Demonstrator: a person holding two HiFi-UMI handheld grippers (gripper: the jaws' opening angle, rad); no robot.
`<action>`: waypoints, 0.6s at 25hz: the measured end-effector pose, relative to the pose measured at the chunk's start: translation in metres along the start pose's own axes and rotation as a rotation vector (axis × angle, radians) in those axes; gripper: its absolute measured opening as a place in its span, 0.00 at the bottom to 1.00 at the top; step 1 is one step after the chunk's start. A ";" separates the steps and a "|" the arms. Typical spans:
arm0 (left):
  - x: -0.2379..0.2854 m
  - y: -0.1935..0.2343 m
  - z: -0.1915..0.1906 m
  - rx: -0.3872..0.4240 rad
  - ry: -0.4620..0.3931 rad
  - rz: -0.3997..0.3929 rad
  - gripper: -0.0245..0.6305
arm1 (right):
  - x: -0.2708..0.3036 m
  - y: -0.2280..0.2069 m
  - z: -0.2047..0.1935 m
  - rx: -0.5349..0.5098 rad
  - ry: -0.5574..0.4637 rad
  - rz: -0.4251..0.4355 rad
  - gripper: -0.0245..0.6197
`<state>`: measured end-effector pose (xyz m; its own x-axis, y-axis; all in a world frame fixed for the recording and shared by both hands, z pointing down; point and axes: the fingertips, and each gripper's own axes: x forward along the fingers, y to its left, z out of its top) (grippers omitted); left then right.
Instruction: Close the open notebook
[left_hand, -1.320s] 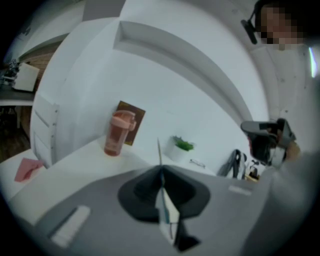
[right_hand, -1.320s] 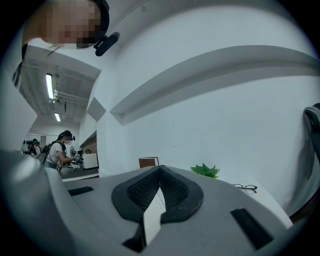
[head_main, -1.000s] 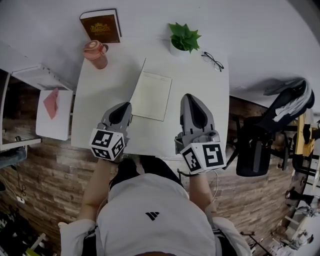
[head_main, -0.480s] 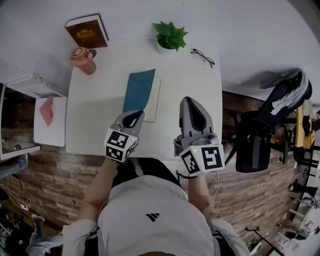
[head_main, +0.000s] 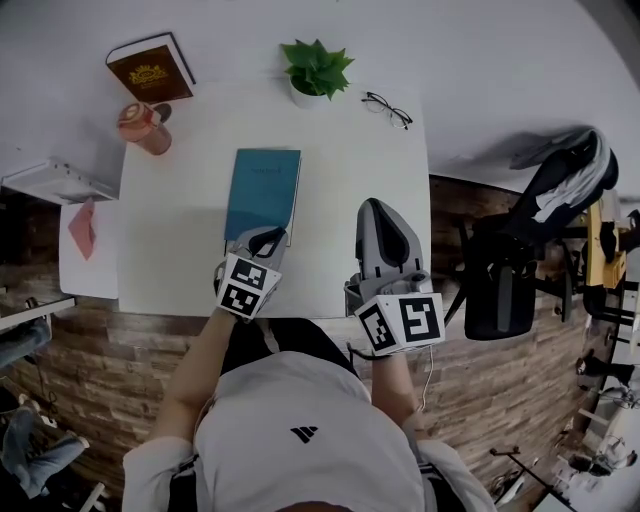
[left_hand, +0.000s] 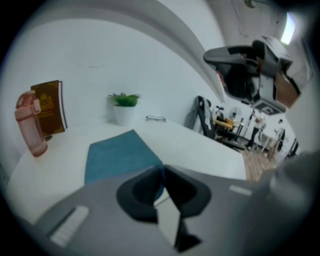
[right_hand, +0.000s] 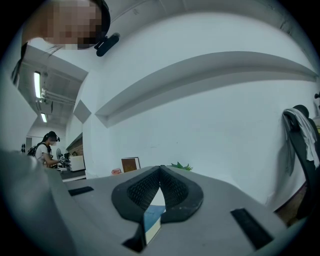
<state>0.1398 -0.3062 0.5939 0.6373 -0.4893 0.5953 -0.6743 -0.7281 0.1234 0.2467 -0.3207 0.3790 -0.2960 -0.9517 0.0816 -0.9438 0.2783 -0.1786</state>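
The closed notebook (head_main: 263, 192) runs lengthwise straight ahead of my left gripper (head_main: 268, 233), its near edge pinched in narrow, just-opening jaws; my right gripper (head_main: 372, 205) sits shut alongside.

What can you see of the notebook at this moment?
The notebook lies closed and flat on the white table, teal cover up, pale page edges showing along its right side. It looks thin, with a matte cover. The left gripper sits at its near corner, fingers nearly together and just opening; whether they pinch the cover is unclear.
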 end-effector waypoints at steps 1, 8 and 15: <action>0.002 -0.001 -0.001 0.008 0.012 0.000 0.09 | 0.000 -0.002 -0.001 0.002 0.001 0.000 0.04; 0.018 -0.010 -0.015 0.035 0.086 -0.015 0.15 | 0.005 -0.003 -0.004 0.004 0.011 0.018 0.03; 0.028 -0.018 -0.027 -0.008 0.136 -0.023 0.18 | 0.008 -0.003 -0.003 0.004 0.007 0.034 0.04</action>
<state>0.1598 -0.2940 0.6300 0.5963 -0.4027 0.6945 -0.6637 -0.7339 0.1443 0.2470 -0.3286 0.3830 -0.3286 -0.9408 0.0828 -0.9327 0.3094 -0.1852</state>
